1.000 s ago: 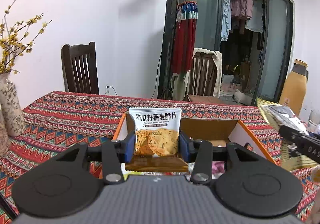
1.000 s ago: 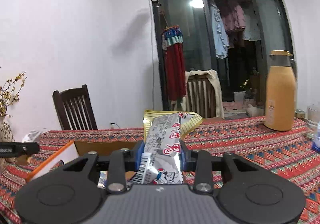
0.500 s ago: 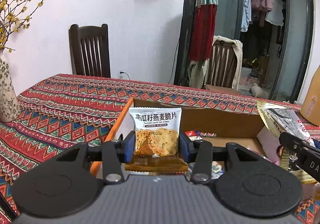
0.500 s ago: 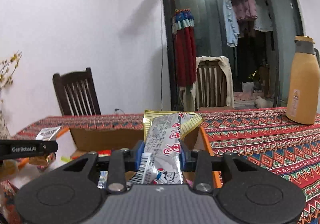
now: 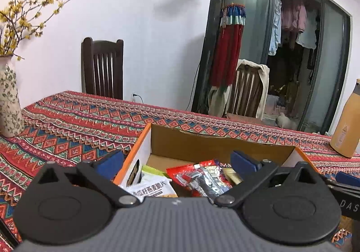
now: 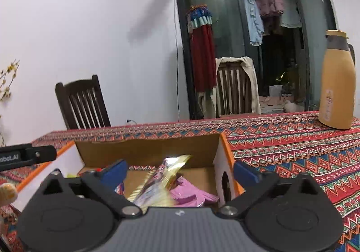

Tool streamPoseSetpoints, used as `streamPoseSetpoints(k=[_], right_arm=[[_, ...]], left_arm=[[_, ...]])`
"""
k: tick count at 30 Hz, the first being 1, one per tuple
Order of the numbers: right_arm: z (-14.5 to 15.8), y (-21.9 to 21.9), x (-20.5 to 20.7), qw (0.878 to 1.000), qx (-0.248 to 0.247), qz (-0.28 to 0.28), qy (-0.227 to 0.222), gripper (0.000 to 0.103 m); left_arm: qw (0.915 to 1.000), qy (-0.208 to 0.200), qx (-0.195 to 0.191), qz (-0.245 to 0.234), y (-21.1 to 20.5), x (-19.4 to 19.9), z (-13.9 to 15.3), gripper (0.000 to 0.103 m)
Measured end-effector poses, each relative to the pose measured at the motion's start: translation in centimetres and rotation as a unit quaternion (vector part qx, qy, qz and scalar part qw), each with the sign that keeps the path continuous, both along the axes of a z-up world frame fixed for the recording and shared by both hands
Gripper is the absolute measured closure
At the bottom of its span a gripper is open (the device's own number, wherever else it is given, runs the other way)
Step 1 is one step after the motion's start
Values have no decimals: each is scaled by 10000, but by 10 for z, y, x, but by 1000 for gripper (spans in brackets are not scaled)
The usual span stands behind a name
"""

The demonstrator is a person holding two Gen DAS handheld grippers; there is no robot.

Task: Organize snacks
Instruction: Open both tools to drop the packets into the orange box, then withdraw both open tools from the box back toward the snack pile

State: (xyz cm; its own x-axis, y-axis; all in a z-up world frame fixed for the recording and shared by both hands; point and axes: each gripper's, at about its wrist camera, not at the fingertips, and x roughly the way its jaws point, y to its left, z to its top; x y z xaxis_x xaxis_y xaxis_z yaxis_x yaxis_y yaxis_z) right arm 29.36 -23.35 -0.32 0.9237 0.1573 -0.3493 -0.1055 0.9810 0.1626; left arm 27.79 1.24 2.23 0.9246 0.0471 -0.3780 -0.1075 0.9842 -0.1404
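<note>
Snacks (image 5: 198, 179) already sat in the cardboard box (image 5: 216, 146); left gripper (image 5: 177, 161) and right gripper (image 6: 180, 171) were both opening, pads touching nothing. Leftovers? Couldn't tell.

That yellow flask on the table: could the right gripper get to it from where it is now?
Probably yes. The right gripper stands over the open box, its jaws opening with nothing clamped. The flask stands upright, apart from the box, with only bare tablecloth between. It would have to swing right.

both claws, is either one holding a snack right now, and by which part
Nothing is held. The left claw and right claw are opening, pads clear of the white packet and gold packet in the box.
</note>
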Motion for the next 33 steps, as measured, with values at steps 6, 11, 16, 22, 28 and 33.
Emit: streamPoseSetpoints(k=[6, 11, 16, 22, 28, 33], right_arm=[[0, -3, 0, 9999, 71, -62, 77, 0], [2, -4, -2, 9999, 88, -85, 84, 0], [13, -8, -10, 9998, 129, -112, -78, 0], [33, -20, -24, 9987, 345, -242, -277, 0], [44, -27, -44, 9984, 349, -251, -360, 0], [44, -30, -64, 9988, 302, -206, -324, 0]], left_arm=[[10000, -29, 5, 41, -1, -1, 5, 0], [9999, -60, -40, 73, 1, -5, 7, 0], [10000, -81, 17, 54, -1, -7, 11, 0], [9998, 6, 96, 184, 2, -16, 26, 0], [9997, 6, 159, 201, 9, -37, 34, 0], [9997, 73, 131, 171, 16, -55, 34, 0]])
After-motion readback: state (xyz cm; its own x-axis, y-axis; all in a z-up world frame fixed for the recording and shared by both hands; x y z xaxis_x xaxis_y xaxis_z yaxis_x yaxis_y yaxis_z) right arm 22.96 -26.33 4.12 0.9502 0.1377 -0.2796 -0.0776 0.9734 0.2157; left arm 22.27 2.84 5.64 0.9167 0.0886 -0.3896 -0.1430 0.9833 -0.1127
